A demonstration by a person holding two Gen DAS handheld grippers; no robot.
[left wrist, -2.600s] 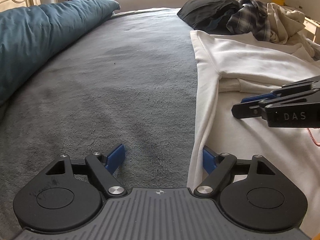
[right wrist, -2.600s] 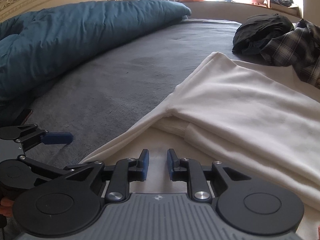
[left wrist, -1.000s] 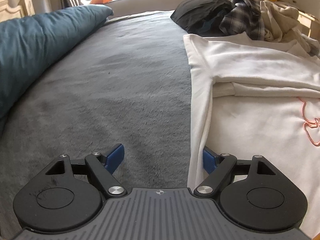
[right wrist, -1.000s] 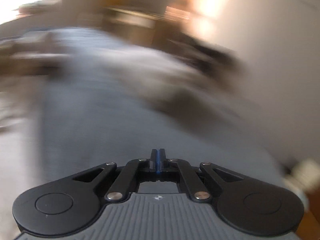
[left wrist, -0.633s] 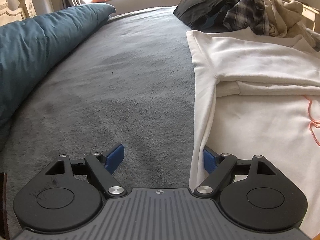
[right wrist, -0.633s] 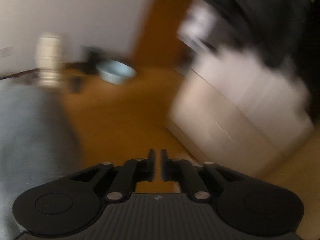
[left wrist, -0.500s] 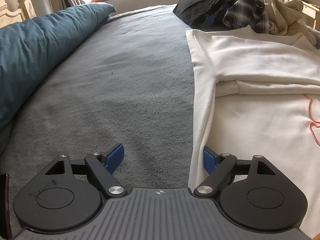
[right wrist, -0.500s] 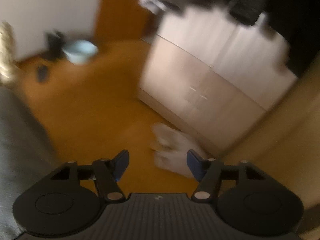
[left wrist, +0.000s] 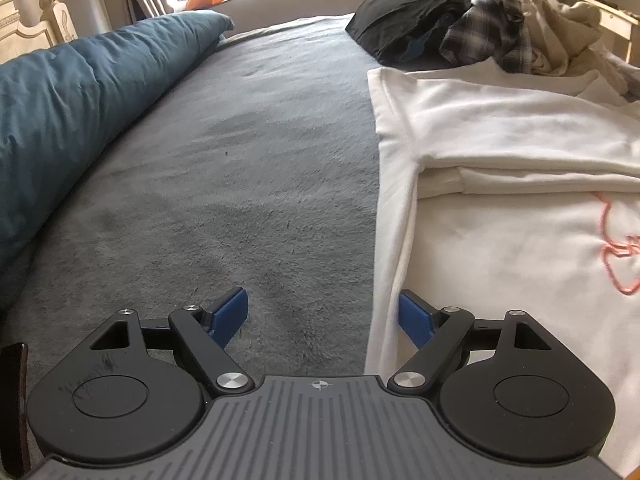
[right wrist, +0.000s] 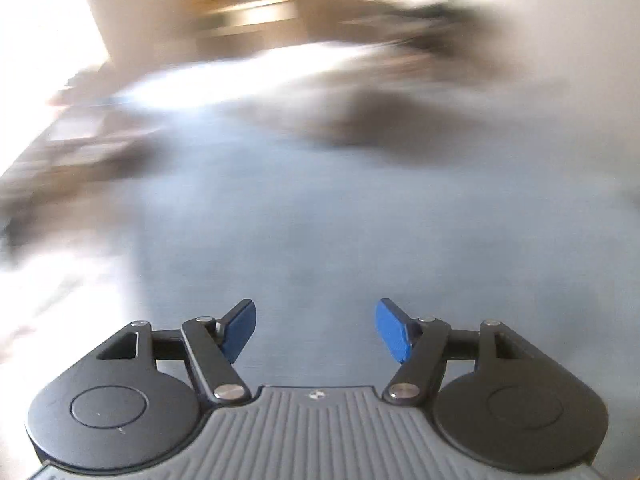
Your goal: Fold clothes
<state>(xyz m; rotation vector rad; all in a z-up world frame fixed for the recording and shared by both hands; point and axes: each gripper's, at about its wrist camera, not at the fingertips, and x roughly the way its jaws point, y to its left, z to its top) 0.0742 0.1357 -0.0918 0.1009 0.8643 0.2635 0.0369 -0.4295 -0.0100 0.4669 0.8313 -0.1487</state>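
Note:
A white sweatshirt (left wrist: 500, 132) with an orange line drawing lies spread on the right of the grey bed cover (left wrist: 248, 184), one sleeve folded across its body. My left gripper (left wrist: 322, 316) hovers low over the garment's left hem, open, its right pad beside the hem edge and nothing between the pads. In the right wrist view my right gripper (right wrist: 316, 330) is open and empty above a blurred grey surface; the picture is smeared by motion, with a white patch at far left that I cannot identify.
A teal duvet (left wrist: 80, 92) runs along the left of the bed. At the far end sit a black garment (left wrist: 404, 16), a plaid shirt (left wrist: 488, 36) and beige clothes (left wrist: 560, 28). A cream headboard post (left wrist: 44, 8) stands at the top left.
The right gripper went from shut to open while swinging from the bed toward the floor and furniture and back over a grey surface. The left gripper has stayed open over the hem.

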